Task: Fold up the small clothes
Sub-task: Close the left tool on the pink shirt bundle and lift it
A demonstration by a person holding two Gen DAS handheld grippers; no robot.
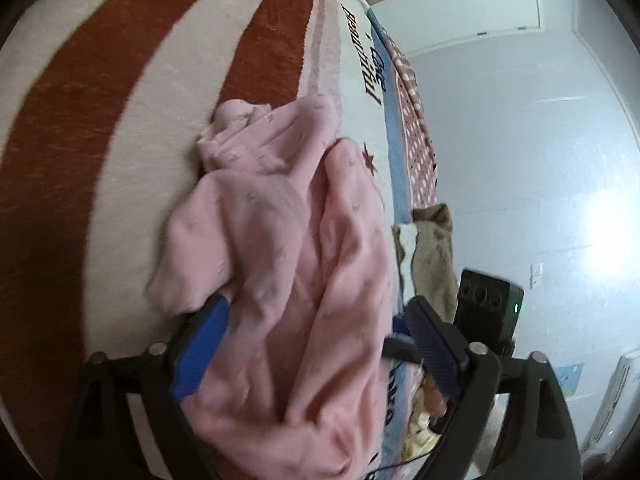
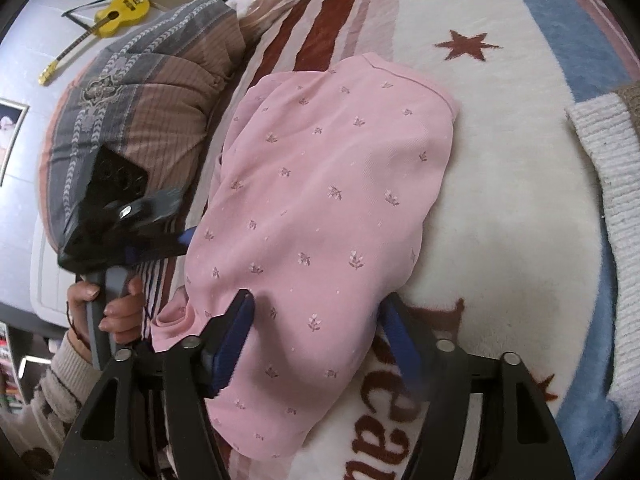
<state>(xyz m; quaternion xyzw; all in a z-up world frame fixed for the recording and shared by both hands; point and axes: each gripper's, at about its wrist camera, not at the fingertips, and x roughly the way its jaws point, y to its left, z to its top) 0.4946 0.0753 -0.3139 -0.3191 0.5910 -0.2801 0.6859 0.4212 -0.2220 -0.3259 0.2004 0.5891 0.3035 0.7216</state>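
The pink garment (image 2: 320, 200) is lying lengthwise between both grippers on the blanket (image 2: 500, 200). The right gripper (image 2: 316, 340) and left gripper (image 1: 316, 344) are both straddling it, fingers wide, neither clamping cloth

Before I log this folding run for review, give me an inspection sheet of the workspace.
Surface: printed blanket with stripes, stars and lettering, on a bed.
Job's things: pink floral garment, bunched, not folded flat.
Clutter: grey-white knit item; olive cloth; striped pillow.
Grippers: left tool and right tool both open, fingers straddling the garment.
Cables: thin black cable at the left tool's base.
Surroundings: yellow guitar, white wall.
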